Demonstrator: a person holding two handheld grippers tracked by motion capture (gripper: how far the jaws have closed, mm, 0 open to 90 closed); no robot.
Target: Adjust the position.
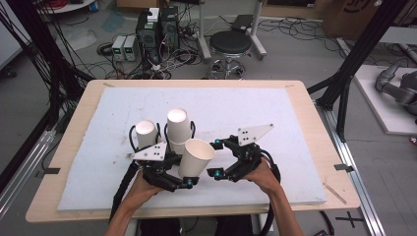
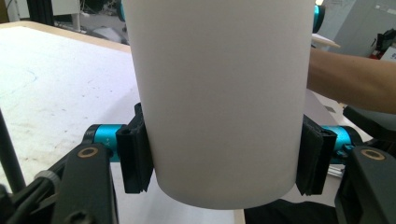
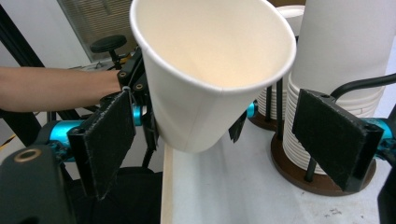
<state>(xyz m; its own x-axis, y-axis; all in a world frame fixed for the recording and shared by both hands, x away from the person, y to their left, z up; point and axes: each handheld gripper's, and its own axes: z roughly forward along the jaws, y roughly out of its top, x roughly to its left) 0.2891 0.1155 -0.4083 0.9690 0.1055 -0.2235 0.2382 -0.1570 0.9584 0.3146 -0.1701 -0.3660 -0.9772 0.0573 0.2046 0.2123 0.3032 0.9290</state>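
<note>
White paper is what I see most of: a single paper cup [image 1: 195, 158] is clamped between my left tongs [image 1: 183, 169], tilted with its open mouth facing up and toward the right side, held above the near part of the worktop [image 1: 74, 123]. In the left gripper view the two black pads press against opposite sides of the cup's wall near its base, so those tongs are closed on it. My right tongs [image 1: 220, 158] sit just beside the cup on its right, and in the right gripper view their pads [image 3: 109, 140] stand wide apart with the cup in front of them, between but not touching them; they hold nothing. Behind the held cup, two stacks of upside-down cups stand in dark wire holders on the white mat [image 1: 295, 147]: the taller stack [image 1: 178, 129] just behind the held cup and the shorter stack [image 1: 146, 133] to its left. In the right gripper view the taller stack rests on a round brown base [image 3: 322, 179]. A person's forearms come in from the near edge.
</note>
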